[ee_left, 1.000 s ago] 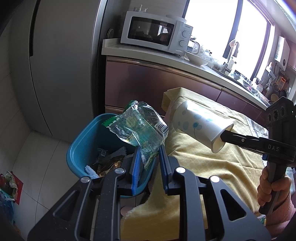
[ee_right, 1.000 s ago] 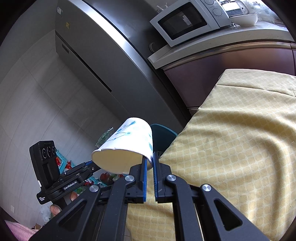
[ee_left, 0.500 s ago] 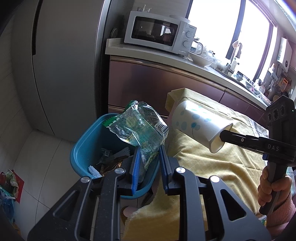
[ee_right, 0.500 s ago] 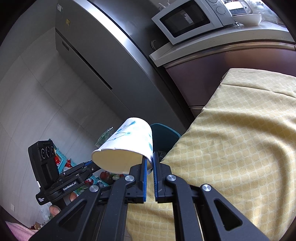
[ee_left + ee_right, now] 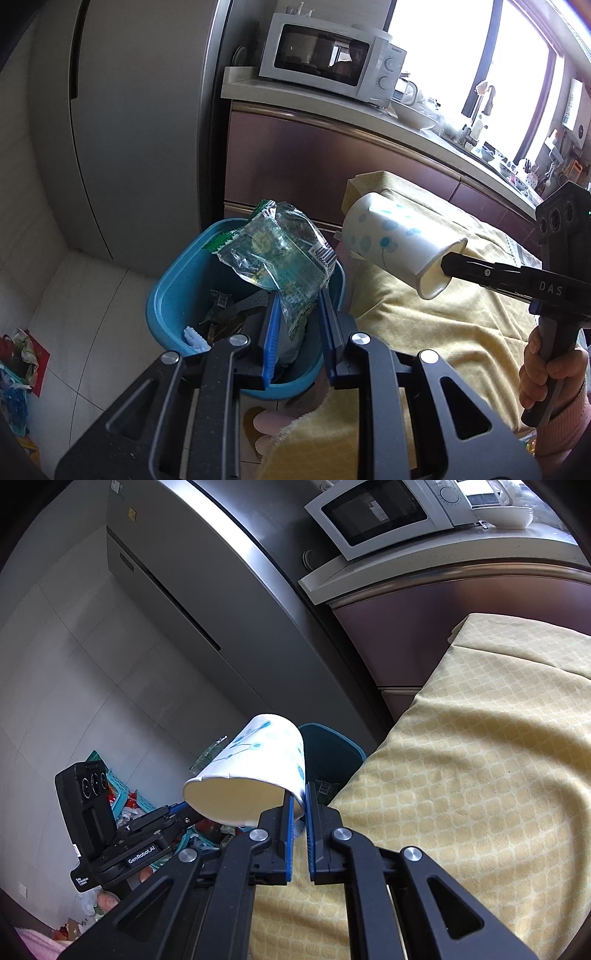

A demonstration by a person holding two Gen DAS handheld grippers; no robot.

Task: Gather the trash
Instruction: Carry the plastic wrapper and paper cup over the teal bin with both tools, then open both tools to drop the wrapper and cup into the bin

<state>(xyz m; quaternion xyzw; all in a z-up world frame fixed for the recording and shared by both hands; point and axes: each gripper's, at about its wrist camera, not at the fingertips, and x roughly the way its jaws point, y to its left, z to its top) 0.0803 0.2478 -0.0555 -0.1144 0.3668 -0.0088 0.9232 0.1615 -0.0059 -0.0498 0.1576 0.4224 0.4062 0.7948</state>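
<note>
Above the blue bin [image 5: 173, 291] beside the cloth-covered table [image 5: 436, 332], clamped a crumpled clear wrapper [image 5: 280, 254] between the narrowly parted fingers of the left gripper [image 5: 297, 325], not yet let go. Just right of the bin, over the table's edge, pinched the wall of a dotted paper cup [image 5: 258, 771] in the near-closed right gripper [image 5: 300, 812], tipped on its side. Inside the bin, held some scraps already; judged both drops as left to do.
</note>
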